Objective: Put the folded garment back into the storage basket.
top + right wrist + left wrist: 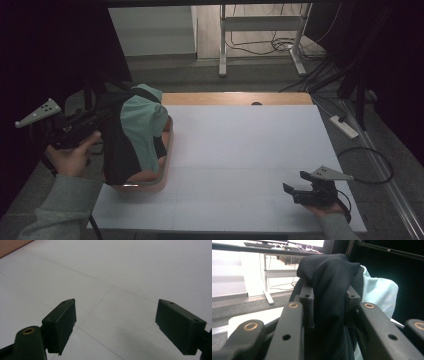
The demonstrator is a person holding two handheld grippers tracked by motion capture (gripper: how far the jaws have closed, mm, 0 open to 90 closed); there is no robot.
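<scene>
Left gripper (328, 307): jaws pinched on black fabric garment (329, 277), lifted above orange plastic basin (165, 172) at table's left, mint-green cloth (142, 122) draped beside | Right gripper (116, 325): jaws spread, held over white table sheet (240, 150).

I am working in what looks like a lab or recording room rather than a home. My table (240, 150) is covered with a plain white gridded sheet, ringed by black curtains (45, 45) that block off the sides. Beyond it stands a metal-legged desk (260, 30) with loose cables (280, 46) tangled on the floor beneath, and a power strip (344, 126) lies beside the table. The left gripper view shows a keyboard (258, 244) on that desk.
</scene>
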